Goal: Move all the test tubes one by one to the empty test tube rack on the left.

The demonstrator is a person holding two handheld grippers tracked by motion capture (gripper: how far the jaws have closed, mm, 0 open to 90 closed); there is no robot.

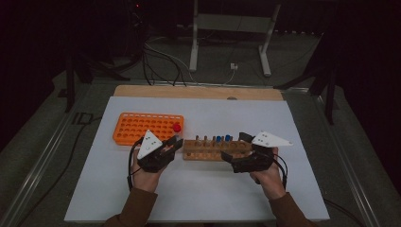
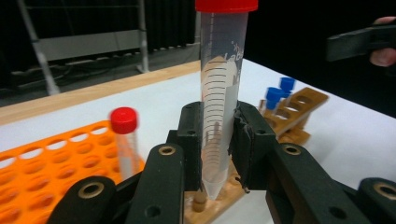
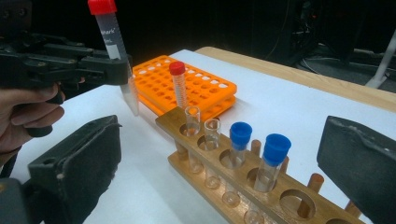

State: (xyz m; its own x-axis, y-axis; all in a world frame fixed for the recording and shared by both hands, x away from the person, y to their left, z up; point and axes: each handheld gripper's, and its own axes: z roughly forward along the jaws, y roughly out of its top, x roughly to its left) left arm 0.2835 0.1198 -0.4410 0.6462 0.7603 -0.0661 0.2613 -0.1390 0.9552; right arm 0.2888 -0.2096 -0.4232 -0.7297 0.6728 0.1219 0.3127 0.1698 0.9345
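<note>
the white table (image 1: 198, 198) carries everything, with a wooden edge along its far side. on its left part lies the orange rack (image 1: 142, 126), a flat tray of round holes; 1 red-capped tube (image 3: 178, 84) stands upright in a hole at its near right corner. just to the right of it sits the wooden rack (image 1: 213, 150), long and low, with 2 blue-capped tubes (image 3: 275, 161) and 2 open glass tubes (image 3: 192, 119) standing in its holes.

the left gripper (image 1: 176, 142) sits between the 2 racks, by the wooden rack's left end. its jaws are clamped on a big clear tube with a red cap (image 2: 220, 93), gripped low on its body, upright, its pointed tip hanging just above the wooden rack's end and touching nothing.

the right gripper (image 1: 232, 147) rests at the wooden rack's right part, jaws spread wide with nothing between them, the rack running between the 2 pads in the right gripper view.
</note>
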